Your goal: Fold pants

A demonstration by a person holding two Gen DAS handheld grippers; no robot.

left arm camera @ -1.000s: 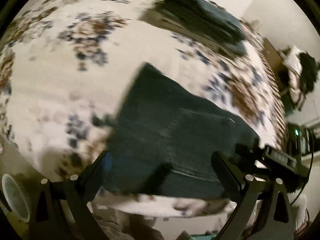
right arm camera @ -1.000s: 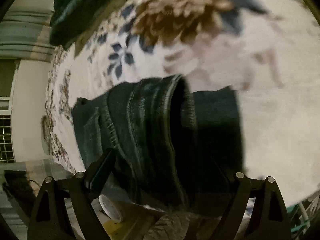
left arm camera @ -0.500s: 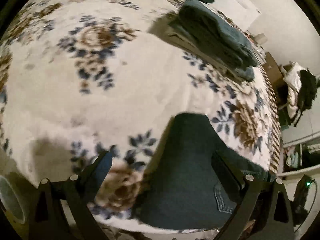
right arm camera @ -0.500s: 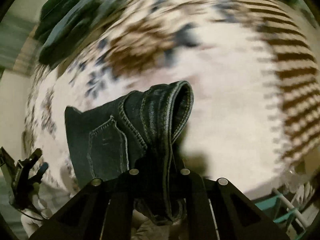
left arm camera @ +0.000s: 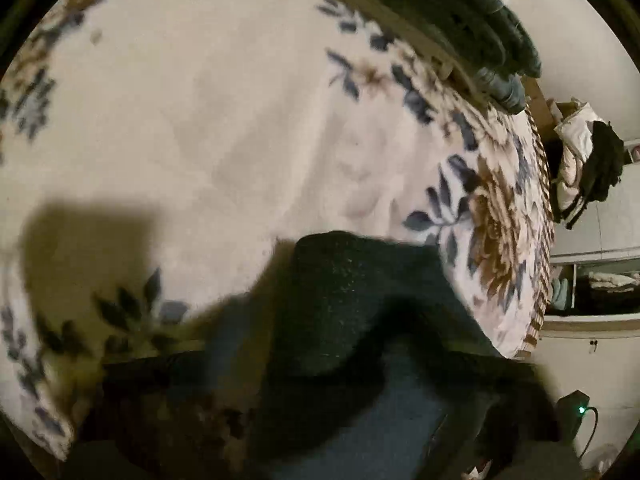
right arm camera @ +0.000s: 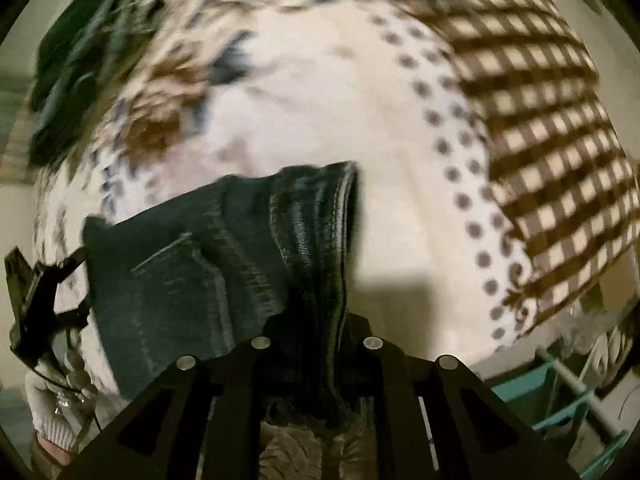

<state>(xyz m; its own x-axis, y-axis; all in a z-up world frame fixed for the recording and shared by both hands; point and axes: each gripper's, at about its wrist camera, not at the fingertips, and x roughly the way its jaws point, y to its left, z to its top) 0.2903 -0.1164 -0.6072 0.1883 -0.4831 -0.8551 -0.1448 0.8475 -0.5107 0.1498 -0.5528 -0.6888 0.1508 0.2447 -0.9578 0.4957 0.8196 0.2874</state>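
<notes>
Pants (right arm camera: 208, 264): one dark denim pair, lying bunched on the bed's floral blanket (left arm camera: 208, 128), back pocket stitching visible. My right tongs (right arm camera: 316, 344) are clenched on the thick waistband fold, which stands up between the two fingers. My left tongs (right arm camera: 44, 300) show at the left edge of the right wrist view, beside the far end of the denim, gripped by one gloved hand (right arm camera: 52, 404); their jaws have just been closing, but I cannot tell whether they are gripping cloth. In the left wrist view, blurred dark fabric fills the lower frame and hides both fingers. One stack of folded dark clothes (left arm camera: 472, 28) sits well apart at the bed's far edge. The blanket has a brown checked border (right arm camera: 540, 120).
</notes>
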